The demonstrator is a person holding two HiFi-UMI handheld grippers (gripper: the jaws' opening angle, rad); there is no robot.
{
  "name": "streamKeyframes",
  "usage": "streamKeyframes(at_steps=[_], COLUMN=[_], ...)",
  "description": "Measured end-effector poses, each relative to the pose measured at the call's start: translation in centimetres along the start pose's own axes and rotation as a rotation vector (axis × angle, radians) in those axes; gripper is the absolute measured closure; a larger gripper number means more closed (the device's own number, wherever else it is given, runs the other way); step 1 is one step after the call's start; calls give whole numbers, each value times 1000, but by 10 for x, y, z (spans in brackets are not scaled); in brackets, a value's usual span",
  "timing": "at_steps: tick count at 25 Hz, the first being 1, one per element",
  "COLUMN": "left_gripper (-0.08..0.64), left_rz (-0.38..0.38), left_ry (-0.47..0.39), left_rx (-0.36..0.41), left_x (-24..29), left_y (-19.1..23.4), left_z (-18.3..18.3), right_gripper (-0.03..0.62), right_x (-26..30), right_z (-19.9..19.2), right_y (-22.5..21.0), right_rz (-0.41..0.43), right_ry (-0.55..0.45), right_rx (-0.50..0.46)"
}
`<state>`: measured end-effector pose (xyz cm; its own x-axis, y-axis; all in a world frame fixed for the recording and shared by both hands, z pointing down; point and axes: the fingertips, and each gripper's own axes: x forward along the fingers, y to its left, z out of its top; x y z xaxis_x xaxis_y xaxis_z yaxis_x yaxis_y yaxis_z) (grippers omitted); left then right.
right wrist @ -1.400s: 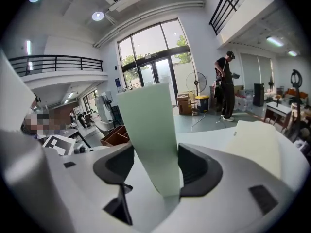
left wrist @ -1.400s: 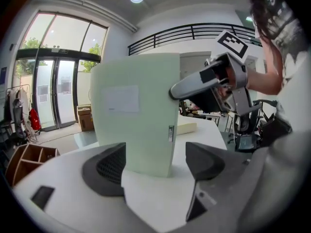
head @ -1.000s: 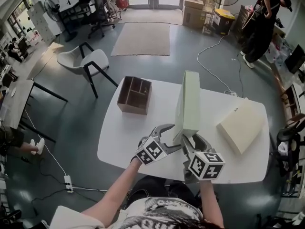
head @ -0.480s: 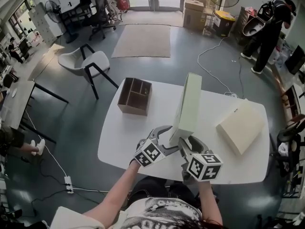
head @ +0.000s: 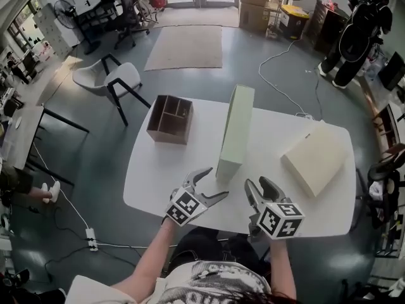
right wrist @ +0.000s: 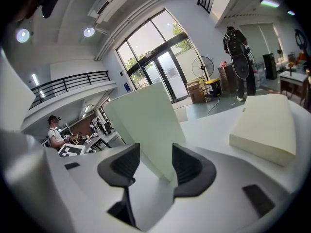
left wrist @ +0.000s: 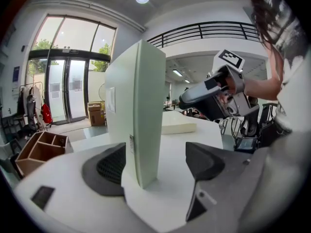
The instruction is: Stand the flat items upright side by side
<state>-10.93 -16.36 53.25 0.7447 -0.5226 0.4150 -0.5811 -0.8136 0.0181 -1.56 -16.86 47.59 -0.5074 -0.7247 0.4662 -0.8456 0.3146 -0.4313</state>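
- The left gripper [head: 214, 182] has its jaws wide apart and holds nothing. The green box [head: 235, 132] stands just past its fingers [left wrist: 109, 166], clear of both pads.
- The right gripper [head: 257, 183] is about half open, and its jaws have just been opening. Nothing sits between its fingers [right wrist: 194, 169]. The same box rises just ahead of them and a little to their left.
- The green box stands upright on one long edge on the white table [head: 177, 170]. It runs straight away from both sets of fingertips, with its near end between the two grippers.
- The cream box [head: 316, 157] lies flat on the table, ahead and to the right of the right fingers. It is well apart from the green one.
- A brown tray [head: 169, 118] with compartments sits near the table's far left edge, ahead and to the left of the left fingers.
- The table top is plain white with rounded corners.
- Around it spreads a grey floor [head: 95, 157] with a tan rug [head: 186, 46] and a white chair [head: 104, 78]. Cartons [head: 253, 5] stand by the glass doors [left wrist: 68, 89].
- A person [head: 357, 33] in dark clothes stands far off, beyond and to the right of the right fingers.
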Motion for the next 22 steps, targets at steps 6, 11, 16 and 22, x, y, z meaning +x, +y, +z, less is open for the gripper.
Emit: streamKeyframes(at_steps=[6,11,16,22], left_gripper=[167,167,167,187], left_rz=[49,55,27,-21], left_ry=[26,20,8,-20], left_rx=[-49,-53,-38,-41], left_x=[3,24,52,89], left_y=[-38,-79,-115,-146], left_z=[-5,7,28,55], right_gripper=[383,383,383,383], right_x=[-33,-61,-87,-121], right_z=[-5,-11,-15,-16], right_y=[-41,-83,-132,-192], right_rz=[1,-14,-57,-129], right_ry=[5,5,-12,-55], right_rx=[-11,-26,4,45])
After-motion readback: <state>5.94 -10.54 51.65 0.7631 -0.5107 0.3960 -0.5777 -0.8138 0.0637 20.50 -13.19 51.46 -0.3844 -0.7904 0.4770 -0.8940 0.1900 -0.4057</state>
